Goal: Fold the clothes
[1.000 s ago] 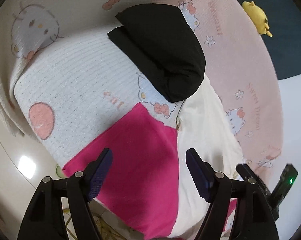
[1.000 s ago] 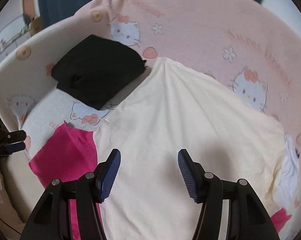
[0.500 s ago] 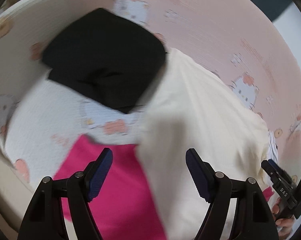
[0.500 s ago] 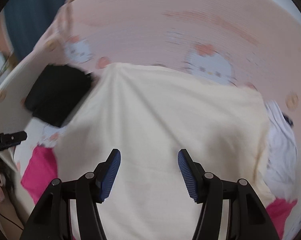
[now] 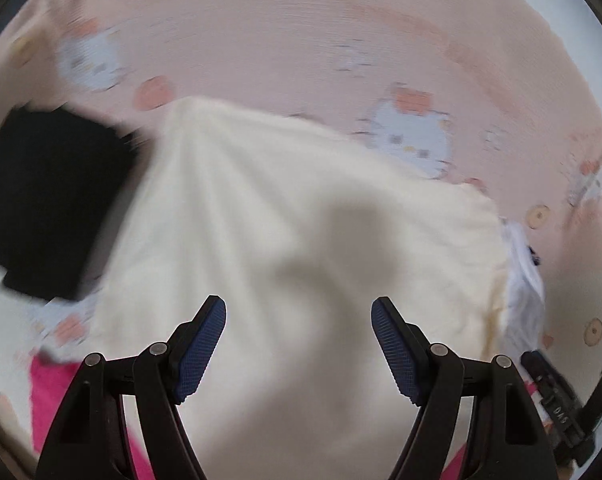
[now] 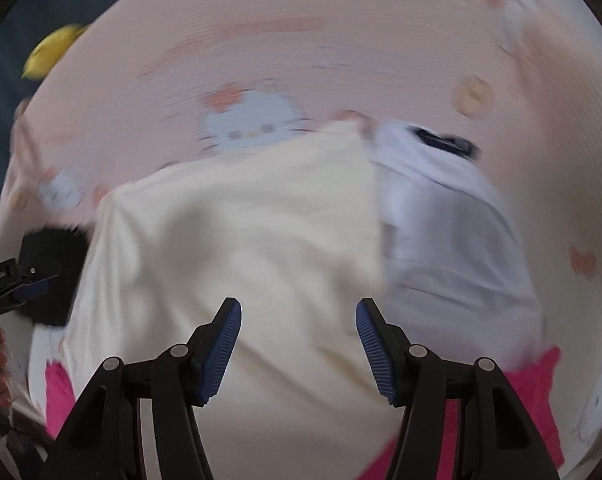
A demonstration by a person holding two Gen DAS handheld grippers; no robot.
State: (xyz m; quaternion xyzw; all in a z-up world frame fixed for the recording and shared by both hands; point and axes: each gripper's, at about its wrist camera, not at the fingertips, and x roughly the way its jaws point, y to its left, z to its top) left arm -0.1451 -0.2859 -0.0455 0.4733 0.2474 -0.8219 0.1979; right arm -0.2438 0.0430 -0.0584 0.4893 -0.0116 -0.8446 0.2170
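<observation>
A: Report the state of both claws.

B: I read the left claw (image 5: 299, 346) with its jaws spread wide and nothing between the blue pads. The right claw (image 6: 299, 346) shows the same: jaws apart, nothing gripped. Both point down at the cream garment (image 5: 293, 248).

A: Locate the garments, using the cream garment as reference.

B: The cream garment lies spread on the pink cartoon-cat blanket (image 5: 301, 60). The black folded garment (image 5: 49, 204) sits at its left edge, partly touching it. A magenta garment (image 5: 49, 396) shows from under its lower left corner and, in the right wrist view, also at its lower right. A white garment (image 6: 453, 232) lies against its right edge.

A: Anything else in view?

B: In the right wrist view, a yellow toy (image 6: 53, 52) lies well beyond the cream garment, up and to the left. Both views are motion-blurred, so I cannot read finer detail.
</observation>
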